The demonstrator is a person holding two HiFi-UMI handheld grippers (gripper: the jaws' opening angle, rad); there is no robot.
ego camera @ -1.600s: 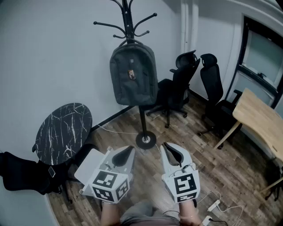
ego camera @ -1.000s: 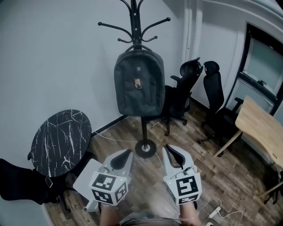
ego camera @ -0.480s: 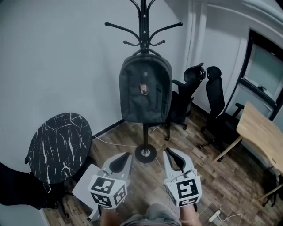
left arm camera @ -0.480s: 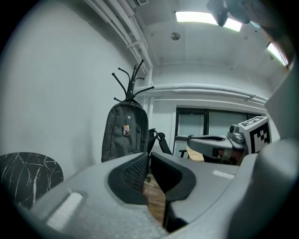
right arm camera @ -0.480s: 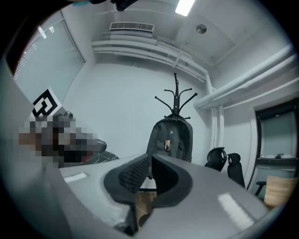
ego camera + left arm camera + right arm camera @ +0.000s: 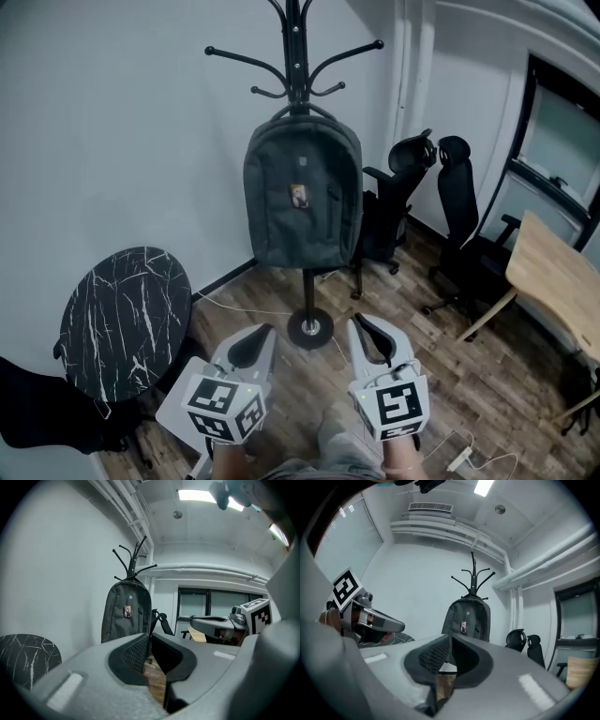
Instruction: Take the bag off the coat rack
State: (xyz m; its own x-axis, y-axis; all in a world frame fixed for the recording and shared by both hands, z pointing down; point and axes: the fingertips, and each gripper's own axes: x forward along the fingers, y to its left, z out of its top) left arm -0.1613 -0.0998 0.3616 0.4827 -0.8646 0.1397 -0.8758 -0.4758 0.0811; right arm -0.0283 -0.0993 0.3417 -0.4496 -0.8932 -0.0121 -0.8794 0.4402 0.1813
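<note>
So: bag [image 6: 302, 202] hangs on the coat rack [image 6: 296, 56], caught by its top handle just under the lower hooks, as far as I can tell. Dark grey backpack with a small badge on the front. Its body lies against the pole and its bottom edge is well above the round base [image 6: 309, 328]. Nothing touches it.

Left gripper [image 6: 263, 330] and right gripper [image 6: 360, 322] sit low in front of the person, side by side, both aimed at the rack and well short of the bag. Both claws are closed with nothing between the jaws; each gripper view shows the pads together and the bag off beyond them.

Progress, my read: zero on the actual task, this is only the approach. Left to do: close the gap, open a claw, grab the handle or a strap, lift it clear of the hook, bring the bag away.

Around it: black marble table [image 6: 122, 309] left by the wall, two black office chairs [image 6: 398, 202] right of the rack, wooden desk [image 6: 558, 281] far right.
</note>
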